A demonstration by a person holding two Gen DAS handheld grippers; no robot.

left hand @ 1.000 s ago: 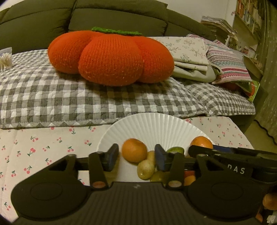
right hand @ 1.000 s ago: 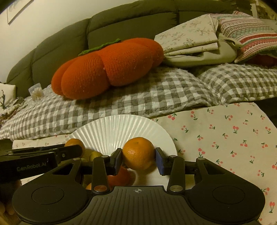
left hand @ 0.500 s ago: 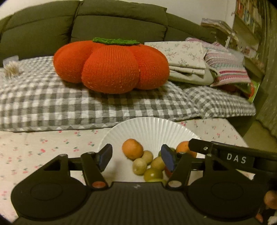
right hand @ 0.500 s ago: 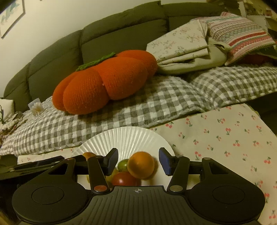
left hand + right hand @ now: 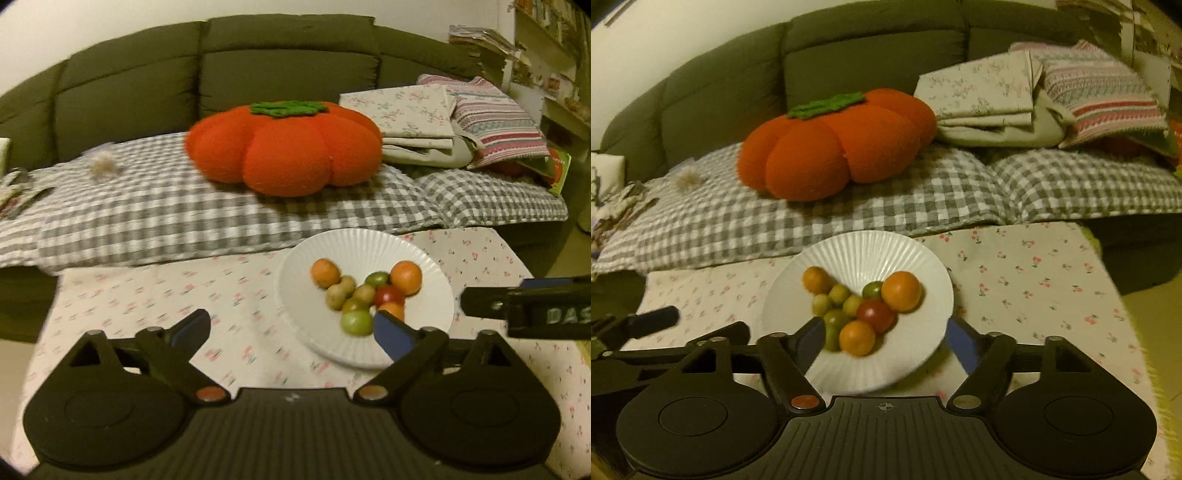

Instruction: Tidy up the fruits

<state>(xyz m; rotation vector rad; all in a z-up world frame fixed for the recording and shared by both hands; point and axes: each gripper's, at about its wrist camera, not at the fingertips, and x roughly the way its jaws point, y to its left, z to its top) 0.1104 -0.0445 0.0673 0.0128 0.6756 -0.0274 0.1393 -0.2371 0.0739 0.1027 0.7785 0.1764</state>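
Both tongs, left [image 5: 291, 328] & right [image 5: 886, 341], wide open, empty.

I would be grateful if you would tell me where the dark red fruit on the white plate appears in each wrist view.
Left wrist view: the dark red fruit sits right of centre, just above this gripper's right fingertip.
Right wrist view: it lies near the middle, between two orange fruits.
Shared landmark: the white plate, with the pumpkin cushion behind it.
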